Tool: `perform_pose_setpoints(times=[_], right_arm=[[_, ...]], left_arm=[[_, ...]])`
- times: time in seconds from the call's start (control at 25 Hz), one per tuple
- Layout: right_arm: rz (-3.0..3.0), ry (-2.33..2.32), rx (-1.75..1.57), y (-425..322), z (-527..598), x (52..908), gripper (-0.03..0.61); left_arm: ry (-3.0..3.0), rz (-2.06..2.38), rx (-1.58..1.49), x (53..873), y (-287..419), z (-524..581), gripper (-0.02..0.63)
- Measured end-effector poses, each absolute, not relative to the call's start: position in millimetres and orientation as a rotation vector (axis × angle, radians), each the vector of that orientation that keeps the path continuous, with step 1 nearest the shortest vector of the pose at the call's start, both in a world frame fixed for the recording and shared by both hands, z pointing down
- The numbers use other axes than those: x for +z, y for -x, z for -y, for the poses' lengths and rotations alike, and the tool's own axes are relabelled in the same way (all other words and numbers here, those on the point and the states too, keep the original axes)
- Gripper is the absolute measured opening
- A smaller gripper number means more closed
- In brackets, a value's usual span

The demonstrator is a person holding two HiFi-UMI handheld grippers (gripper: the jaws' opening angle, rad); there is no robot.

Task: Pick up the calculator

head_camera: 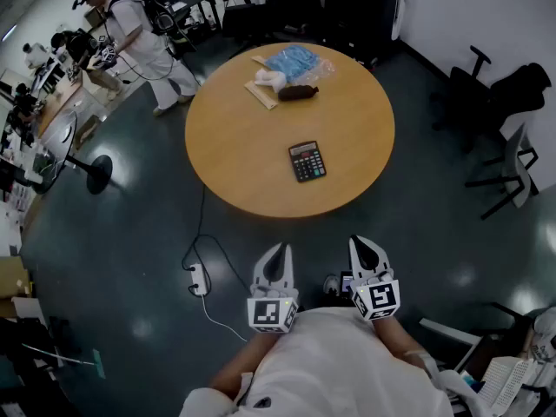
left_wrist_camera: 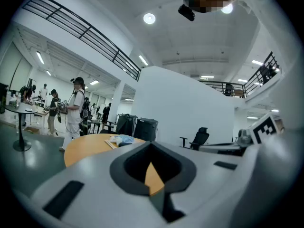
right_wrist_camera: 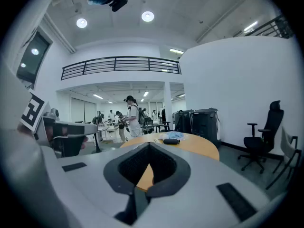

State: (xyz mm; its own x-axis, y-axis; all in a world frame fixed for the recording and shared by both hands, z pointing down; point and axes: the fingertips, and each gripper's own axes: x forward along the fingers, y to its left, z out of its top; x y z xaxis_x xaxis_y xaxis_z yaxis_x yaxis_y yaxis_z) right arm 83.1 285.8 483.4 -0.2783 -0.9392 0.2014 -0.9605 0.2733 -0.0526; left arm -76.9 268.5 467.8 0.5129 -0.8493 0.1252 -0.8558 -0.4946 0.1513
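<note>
Both grippers hang low at the near edge of the head view, well short of the round wooden table [head_camera: 252,137]. The left gripper [head_camera: 278,252] has its jaws pressed together, nothing between them; through the cut-out behind the tips only a sliver of orange tabletop shows in its own view. The right gripper [head_camera: 360,246] is the same: claw fully closed and empty, with the tabletop peeking through its cut-out. The two sit side by side, close but apart, each pointing roughly toward the table. The calculator [head_camera: 307,161] is out there on the wood, dark body, lying flat, display end away from us, toward the near-right part of the tabletop, untouched, clear of both grippers. At the far side of the table sits a little cluster: a crinkled blue plastic bag [head_camera: 295,62], a dark pouch [head_camera: 298,92] just in front of it and a flat tan piece [head_camera: 261,94] beside that, all well apart from the calculator. A person in white [head_camera: 139,37] stands beyond the table at upper left, and a white power strip [head_camera: 199,279] lies on the dark floor near the left gripper.
</note>
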Motion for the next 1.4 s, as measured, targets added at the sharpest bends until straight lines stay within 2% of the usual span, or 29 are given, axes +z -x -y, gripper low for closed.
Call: perform_pose_setpoints(times=[0.6,1.04,1.4], right_arm=[[2.427,-1.786,0.25,-85,-278,481,0.014],[2.476,-1.631,0.251,-131,-243,504,0.015],[2.469,-1.59,0.282,-131,-158,544,0.015]], left_arm=[[-2.559,1.462,0.055,467,72,-261,0.006],[-2.453,1.584,0.053,478,46,-254,0.006],[-2.451,1.556,0.057,498,46,-172,0.006]])
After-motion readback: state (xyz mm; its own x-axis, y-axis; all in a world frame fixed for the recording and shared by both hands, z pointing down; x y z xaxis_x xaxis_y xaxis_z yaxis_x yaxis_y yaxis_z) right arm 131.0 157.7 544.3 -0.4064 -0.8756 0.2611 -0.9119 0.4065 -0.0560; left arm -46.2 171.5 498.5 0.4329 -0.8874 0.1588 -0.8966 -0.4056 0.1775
